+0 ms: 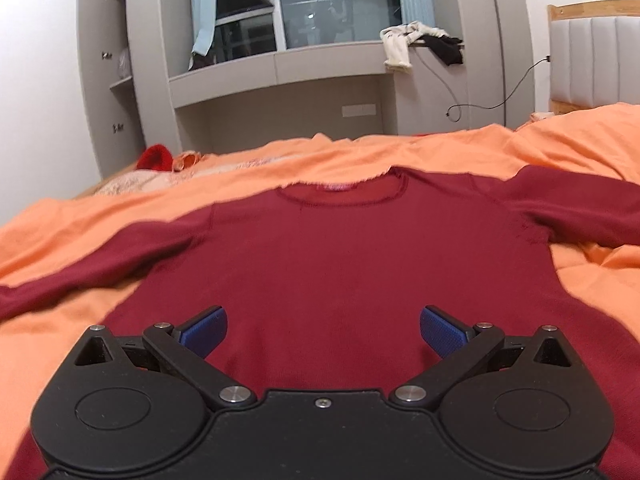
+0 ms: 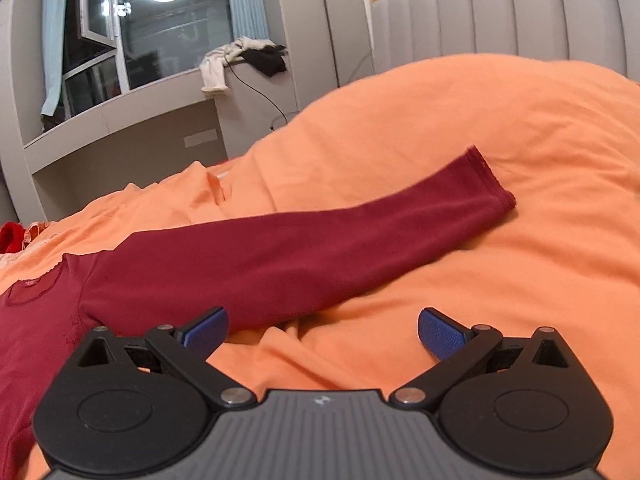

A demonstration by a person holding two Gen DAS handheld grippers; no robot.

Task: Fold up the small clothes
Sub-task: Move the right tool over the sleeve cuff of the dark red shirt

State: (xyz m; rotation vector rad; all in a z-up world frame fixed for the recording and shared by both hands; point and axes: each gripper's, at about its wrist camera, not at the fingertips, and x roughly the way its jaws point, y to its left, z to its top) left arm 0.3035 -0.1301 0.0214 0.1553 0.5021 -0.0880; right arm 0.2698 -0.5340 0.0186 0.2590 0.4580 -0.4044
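Note:
A dark red long-sleeved top (image 1: 332, 256) lies flat on the orange bed cover (image 1: 480, 152), neck away from me, both sleeves spread out. My left gripper (image 1: 323, 330) is open over the lower middle of the top, blue pads wide apart and empty. In the right wrist view the top's right sleeve (image 2: 320, 248) stretches out to the right, its cuff (image 2: 494, 178) on the orange cover (image 2: 480, 120). My right gripper (image 2: 322, 332) is open and empty, just below the sleeve near the armpit.
A grey wall unit with a window (image 1: 280, 60) stands beyond the bed. Clothes (image 1: 420, 40) hang on its ledge and a cable (image 1: 500, 100) dangles below. A red item (image 1: 156, 158) lies at the bed's far left. A padded headboard (image 2: 500, 12) rises at the right.

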